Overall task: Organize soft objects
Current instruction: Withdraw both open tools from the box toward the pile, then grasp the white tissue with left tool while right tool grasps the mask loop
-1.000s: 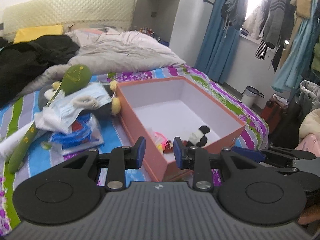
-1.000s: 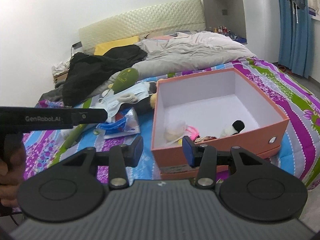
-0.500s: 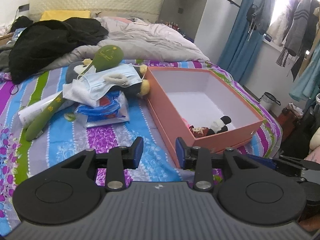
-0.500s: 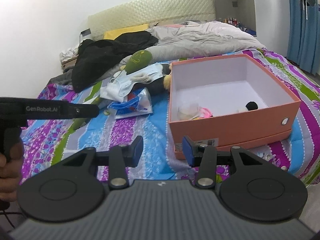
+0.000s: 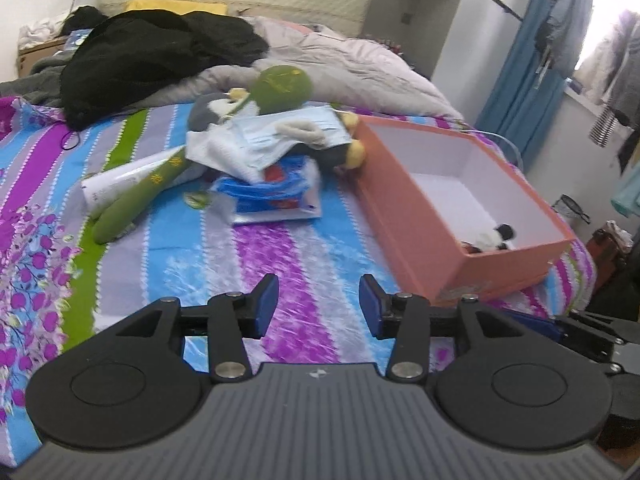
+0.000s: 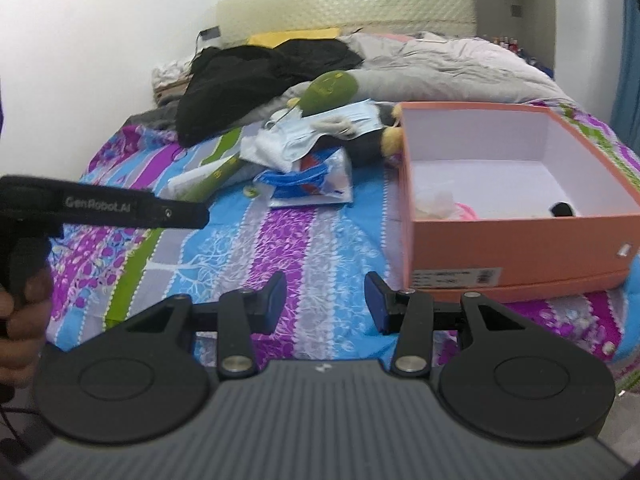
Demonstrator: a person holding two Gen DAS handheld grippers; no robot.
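We see a matt salmon cardboard box (image 6: 520, 240) with smooth white paper lining, a fuzzy green plush toy (image 5: 280, 86), a papery blue face mask (image 5: 288, 132), crinkly glossy plastic bags (image 5: 276, 196), printed cotton-looking bedsheet (image 5: 280, 260), and matt black plastic grippers with shiny metal screws.

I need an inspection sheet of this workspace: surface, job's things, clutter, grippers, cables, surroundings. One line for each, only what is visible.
Surface: bed with striped floral sheet.
Job's things: open orange box holding a small panda plush; green plush toy, face mask and blue plastic bag piled left of the box.
Clutter: black garment, grey duvet.
Grippers: left gripper and right gripper, fingers apart, empty.
Cables: thin black loop on the sheet.
Surroundings: padded headboard, blue curtain, hanging clothes.
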